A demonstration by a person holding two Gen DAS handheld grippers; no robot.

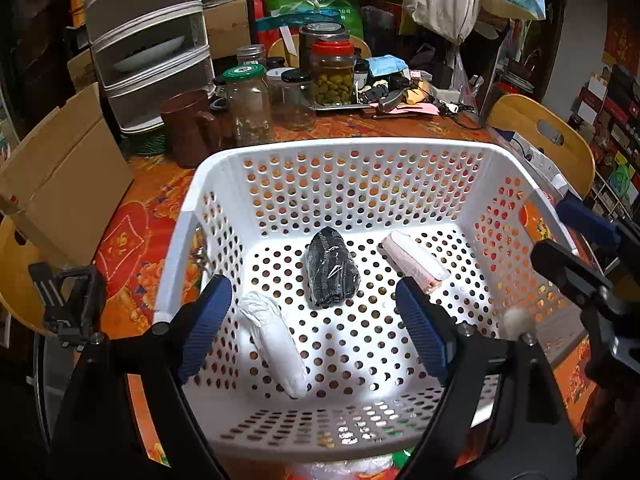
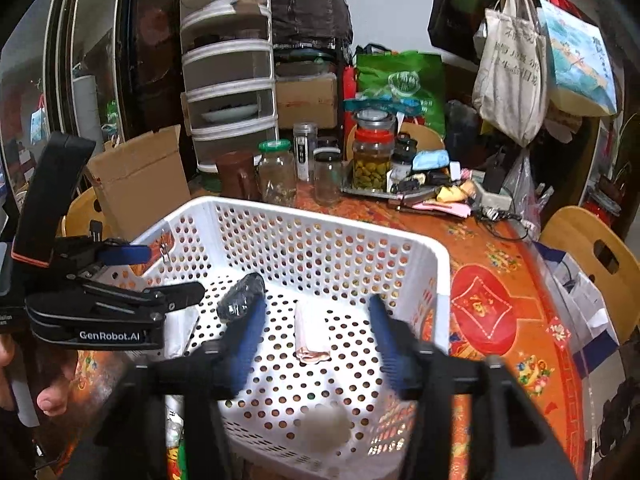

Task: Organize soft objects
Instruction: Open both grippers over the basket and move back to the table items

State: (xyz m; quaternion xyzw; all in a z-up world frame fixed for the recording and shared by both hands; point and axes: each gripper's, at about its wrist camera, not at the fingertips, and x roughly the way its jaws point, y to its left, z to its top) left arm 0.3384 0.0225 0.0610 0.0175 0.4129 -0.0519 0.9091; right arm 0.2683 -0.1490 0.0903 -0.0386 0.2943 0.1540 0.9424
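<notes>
In the basket point(image 1: 352, 148), dark roll point(image 1: 331, 267) beyond spread left tongs point(image 1: 316, 330)

In my white perforated basket point(image 1: 224, 156) lie three rolled soft bundles: a dark one wrapped in clear film point(image 1: 331, 268) at the floor's middle, a pink-and-white roll point(image 1: 414, 261) beside its right, a white roll point(image 1: 276, 344) near the left wall.
</notes>
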